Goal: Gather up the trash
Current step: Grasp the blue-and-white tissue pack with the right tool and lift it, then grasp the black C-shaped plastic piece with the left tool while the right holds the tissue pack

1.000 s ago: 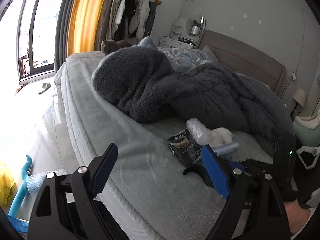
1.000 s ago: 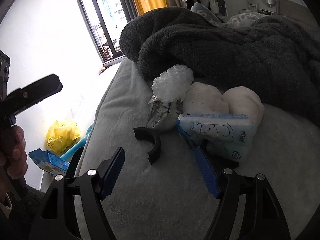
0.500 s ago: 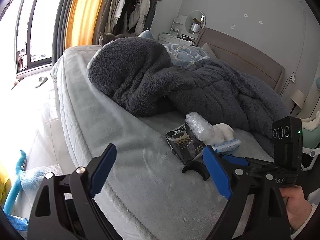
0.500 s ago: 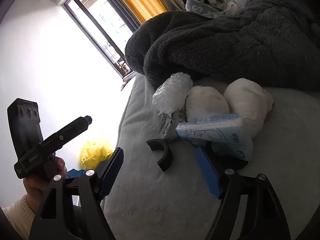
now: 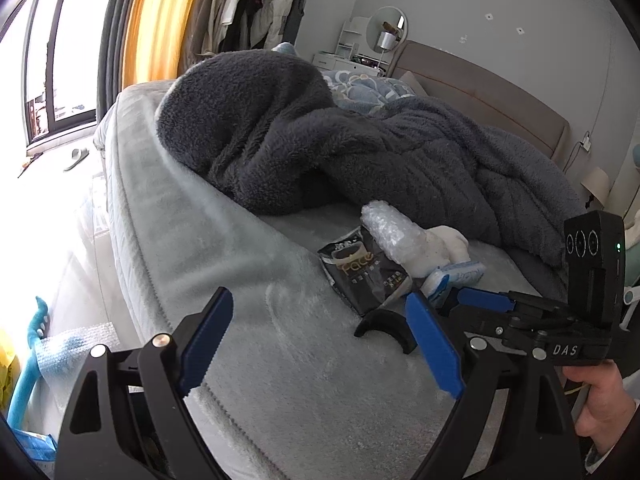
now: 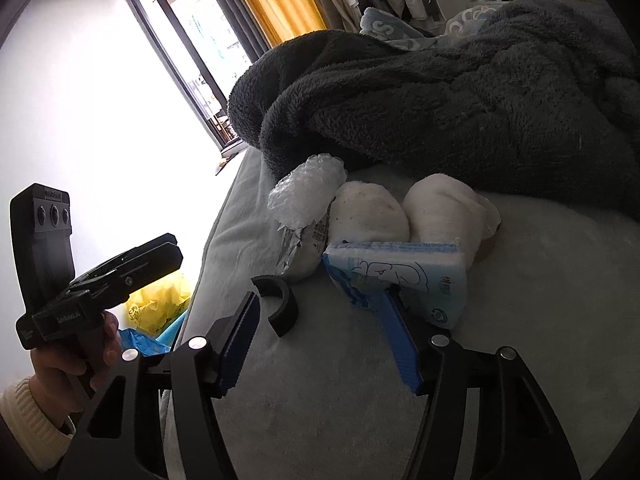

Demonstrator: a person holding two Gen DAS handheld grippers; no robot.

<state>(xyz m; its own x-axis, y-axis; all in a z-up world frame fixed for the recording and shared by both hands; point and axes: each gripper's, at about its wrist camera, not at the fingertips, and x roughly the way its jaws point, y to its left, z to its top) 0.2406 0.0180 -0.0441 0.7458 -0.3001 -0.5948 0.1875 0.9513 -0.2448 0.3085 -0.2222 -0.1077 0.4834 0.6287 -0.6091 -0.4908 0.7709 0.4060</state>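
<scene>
Strong daylight enters from the window (image 6: 200,64) and blows out the floor beside it; the fisheye bends edges, corners are black.

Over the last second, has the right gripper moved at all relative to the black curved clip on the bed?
Yes. In the right wrist view the black curved clip now lies between the open fingers of the right gripper, which has advanced toward it across the bed.

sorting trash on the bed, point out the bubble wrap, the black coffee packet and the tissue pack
bubble wrap (image 6: 308,196), right wrist view, crumpled middle
black coffee packet (image 5: 366,272), left wrist view, printed front
tissue pack (image 6: 404,276), right wrist view, printed face
</scene>
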